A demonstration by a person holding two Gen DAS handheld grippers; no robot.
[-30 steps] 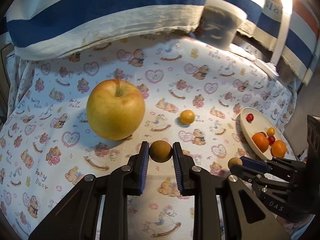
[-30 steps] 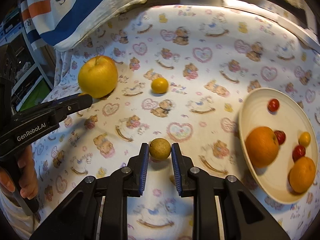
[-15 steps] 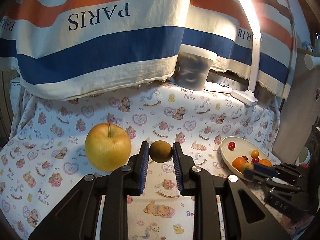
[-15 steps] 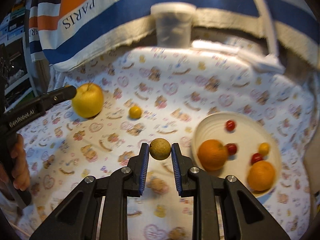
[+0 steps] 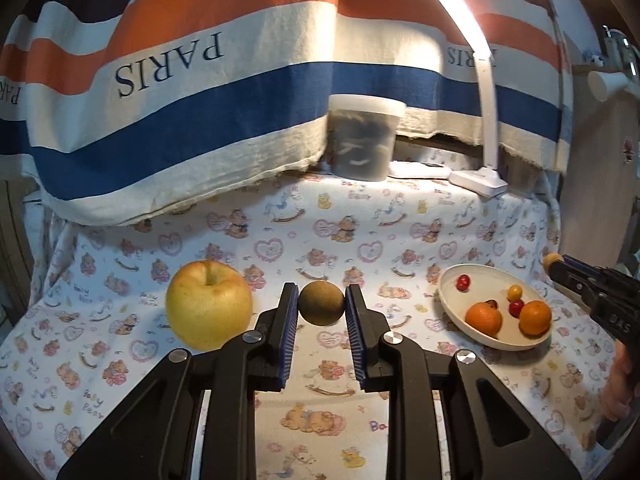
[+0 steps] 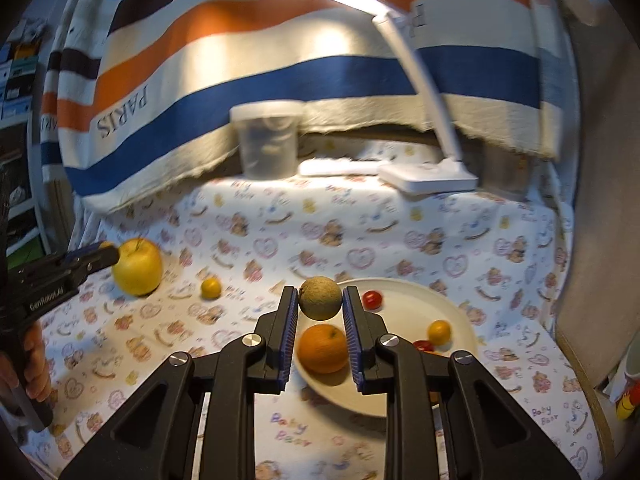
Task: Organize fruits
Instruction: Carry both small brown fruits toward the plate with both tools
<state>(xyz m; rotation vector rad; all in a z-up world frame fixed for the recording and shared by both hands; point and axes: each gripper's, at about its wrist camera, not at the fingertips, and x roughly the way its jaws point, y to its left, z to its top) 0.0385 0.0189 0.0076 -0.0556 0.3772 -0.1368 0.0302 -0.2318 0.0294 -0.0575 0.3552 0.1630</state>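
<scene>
My left gripper [image 5: 321, 308] is shut on a small brown round fruit [image 5: 321, 303], held above the cloth beside a big yellow apple [image 5: 209, 310]. My right gripper [image 6: 320, 303] is shut on a second small brown fruit [image 6: 320, 297], held over the near left part of the cream plate [image 6: 404, 296]. The plate [image 5: 452, 286] holds two oranges [image 5: 483, 317], red cherry tomatoes [image 5: 463, 282] and a small yellow fruit [image 5: 515, 291]. A small orange fruit [image 6: 210, 287] lies on the cloth. The apple also shows in the right wrist view [image 6: 137, 266].
The table wears a teddy-bear print cloth [image 5: 340, 236]. At the back stand a lidded plastic tub [image 5: 364, 138] and a white desk lamp [image 5: 478, 184] under a striped PARIS towel [image 5: 180, 64]. A board [image 6: 596, 200] stands at the right edge.
Both grippers have lifted with their brown fruits and tilted up. The right one has moved right, from the cloth to over the plate.
</scene>
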